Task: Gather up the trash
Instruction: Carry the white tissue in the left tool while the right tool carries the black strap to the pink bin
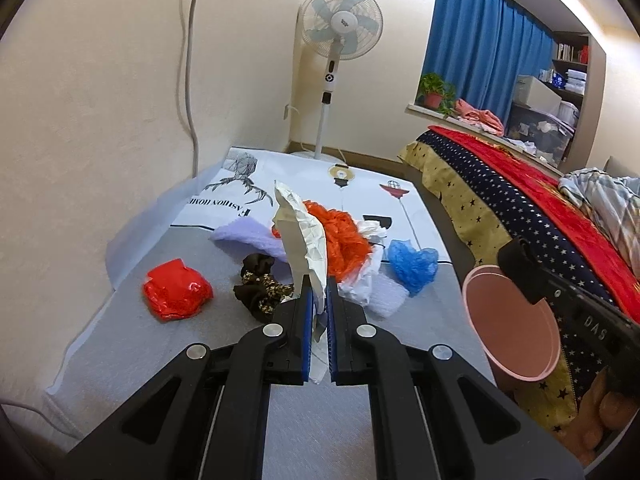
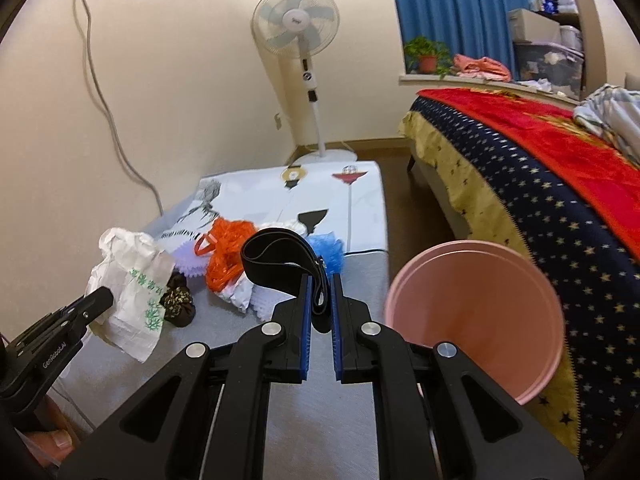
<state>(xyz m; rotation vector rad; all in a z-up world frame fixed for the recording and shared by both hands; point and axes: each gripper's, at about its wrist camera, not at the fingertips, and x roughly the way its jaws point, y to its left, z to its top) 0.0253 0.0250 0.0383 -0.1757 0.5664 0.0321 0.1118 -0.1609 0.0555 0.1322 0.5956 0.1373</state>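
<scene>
My left gripper (image 1: 319,292) is shut on a crumpled white paper bag (image 1: 304,236), held upright above the grey table; the bag shows green print in the right wrist view (image 2: 132,288). My right gripper (image 2: 320,284) is shut on a black strap (image 2: 280,256) attached to a pink bucket (image 2: 480,312), which hangs at the table's right edge (image 1: 512,320). On the table lie a red plastic wad (image 1: 176,290), a dark scrunchie (image 1: 258,286), an orange bag (image 1: 344,240), a blue bag (image 1: 414,264), a lilac piece (image 1: 248,236) and white paper (image 1: 360,288).
A bed with a starred cover (image 1: 500,208) runs along the right. A standing fan (image 1: 340,28) is behind the table. A printed white sheet (image 1: 320,184) covers the table's far end. A wall with a cable (image 1: 188,80) is to the left.
</scene>
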